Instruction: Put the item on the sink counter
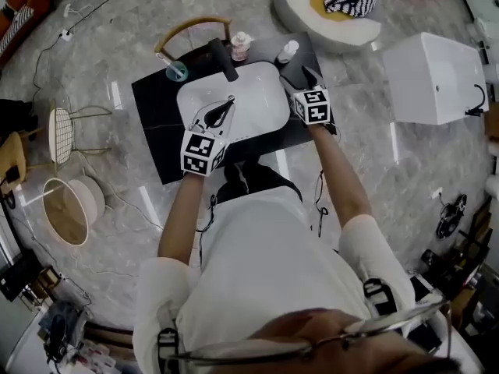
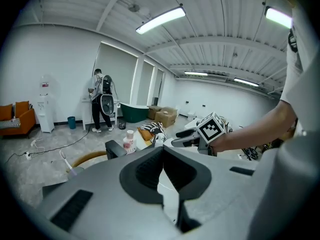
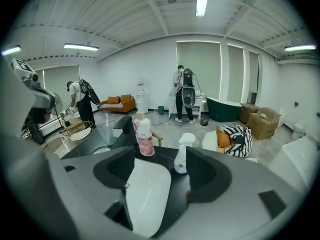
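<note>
Grey jaws of the right gripper (image 3: pixel 158 158) stood spread wide with nothing pinched between them, held over the right end of the white basin (image 1: pixel 249 92). Sighting along them, I could see the spray bottle (image 3: pixel 181 156) just past the tips. It stood upright on the black worktop (image 1: pixel 156 107) behind the basin, clear of both jaws.

Near its left side, not touching, stood a pink bottle (image 3: pixel 144 136), also upright on the worktop. Left of that was the black faucet (image 1: pixel 222 59), reaching toward the basin. A clear cup (image 1: pixel 176 70) with a toothbrush in it sat at the back left corner.

The left gripper (image 2: pixel 162 149) hung over the near left part of the basin. Its jaws were pressed together at the tips and empty, with only a slot of daylight lower down between them. From its side the marker cube of the right gripper showed ahead and to the right, on the end of a bare forearm.

Behind the worktop stood a wooden chair (image 1: pixel 195 26) on the grey marbled floor (image 1: pixel 117 22). Far back in the room a person (image 3: pixel 186 96) stood by the window blinds.
</note>
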Motion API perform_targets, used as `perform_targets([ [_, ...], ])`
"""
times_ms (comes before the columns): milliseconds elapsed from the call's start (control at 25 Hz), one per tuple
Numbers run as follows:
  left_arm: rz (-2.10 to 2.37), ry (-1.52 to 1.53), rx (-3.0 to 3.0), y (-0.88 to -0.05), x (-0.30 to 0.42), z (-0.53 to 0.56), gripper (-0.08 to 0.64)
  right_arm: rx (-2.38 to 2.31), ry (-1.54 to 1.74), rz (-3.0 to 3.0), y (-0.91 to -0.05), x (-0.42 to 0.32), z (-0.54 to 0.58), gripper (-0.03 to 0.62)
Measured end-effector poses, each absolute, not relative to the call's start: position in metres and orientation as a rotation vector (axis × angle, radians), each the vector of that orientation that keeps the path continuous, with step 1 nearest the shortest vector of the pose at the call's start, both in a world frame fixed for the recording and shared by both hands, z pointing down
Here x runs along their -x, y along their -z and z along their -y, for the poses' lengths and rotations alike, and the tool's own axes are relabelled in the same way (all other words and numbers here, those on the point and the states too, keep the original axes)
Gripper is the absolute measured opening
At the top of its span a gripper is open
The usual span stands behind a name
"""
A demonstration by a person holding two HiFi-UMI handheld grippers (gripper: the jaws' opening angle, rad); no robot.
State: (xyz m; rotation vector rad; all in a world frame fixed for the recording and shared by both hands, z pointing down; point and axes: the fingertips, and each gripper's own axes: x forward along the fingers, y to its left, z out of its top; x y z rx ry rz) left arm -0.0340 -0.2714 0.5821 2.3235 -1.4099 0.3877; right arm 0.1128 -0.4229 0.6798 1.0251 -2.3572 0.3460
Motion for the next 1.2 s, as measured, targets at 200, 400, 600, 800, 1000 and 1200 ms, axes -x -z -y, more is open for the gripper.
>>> perform_targets([
  [200, 1.360, -0.384, -2.379, -0.565, 0.039, 0.247, 0.005, -1.100, -0.329, 2.377, -0.638, -0.116, 0.392, 0.297],
  [400, 1.321, -0.370, -2.422, -0.549, 0.038, 0.223, 0.005, -1.166, -0.318, 2.399, -0.597, -0.126, 0.362, 0.252],
  [600, 1.304, -0.331, -2.452, -0.539, 0.040, 0.208, 0.005, -1.207, -0.352, 2.433, -0.568, -0.127, 0.332, 0.199],
  [800, 1.285, -0.314, -2.462, -0.531, 0.036, 0.196, 0.005, -1.228, -0.309, 2.449, -0.542, -0.133, 0.300, 0.146],
  [1000, 1.279, -0.300, -2.484, -0.519, 0.027, 0.189, 0.005, -1.235, -0.305, 2.482, -0.521, -0.142, 0.276, 0.094],
  [1200, 1.296, -0.291, -2.509, -0.505, 0.009, 0.182, 0.005, -1.213, -0.304, 2.507, -0.515, -0.158, 0.261, 0.058],
])
